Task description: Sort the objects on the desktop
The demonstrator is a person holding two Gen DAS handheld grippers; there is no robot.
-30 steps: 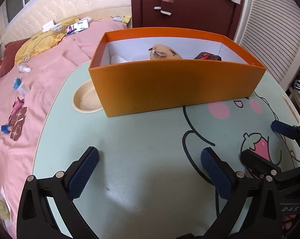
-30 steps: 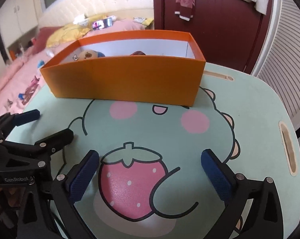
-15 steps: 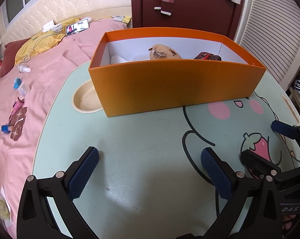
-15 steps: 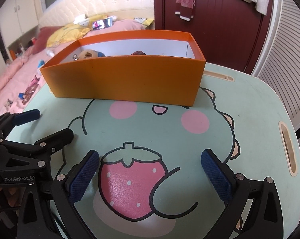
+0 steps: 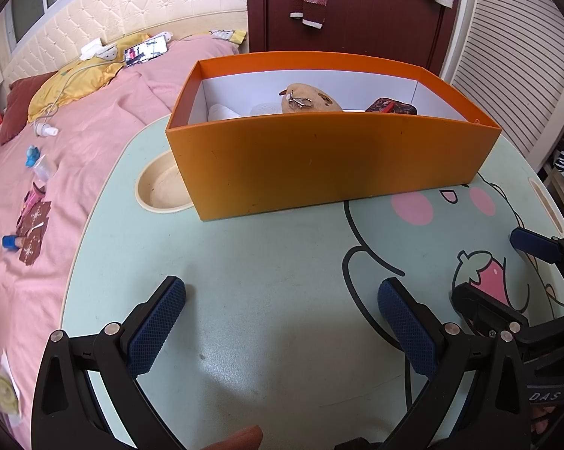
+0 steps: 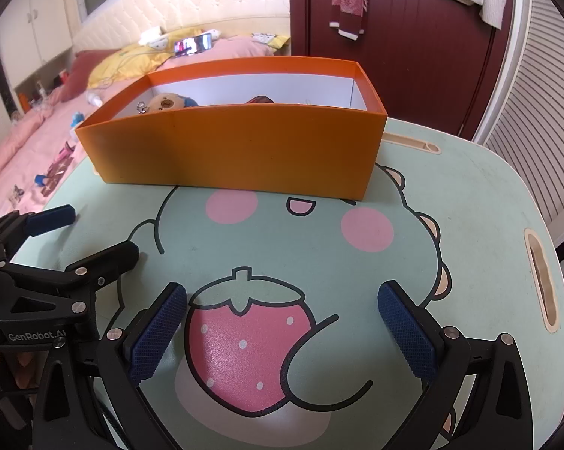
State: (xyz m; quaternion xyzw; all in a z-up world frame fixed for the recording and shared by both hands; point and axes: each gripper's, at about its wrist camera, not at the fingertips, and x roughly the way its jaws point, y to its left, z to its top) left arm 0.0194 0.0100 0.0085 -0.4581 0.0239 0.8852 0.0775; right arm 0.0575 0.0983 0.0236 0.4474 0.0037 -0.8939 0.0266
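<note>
Both grippers, left and right, are hovering wide and empty; I am judging sorting finished, orange box filled, retreat next.

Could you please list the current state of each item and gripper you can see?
left gripper: open, empty
right gripper: open, empty
orange box: lidless, upright on the table
plush keychain: inside the box
dark red pouch: inside the box

A pink bed with a cream tufted headboard stands left of the dark red wardrobe; slatted doors lie to its right.
</note>
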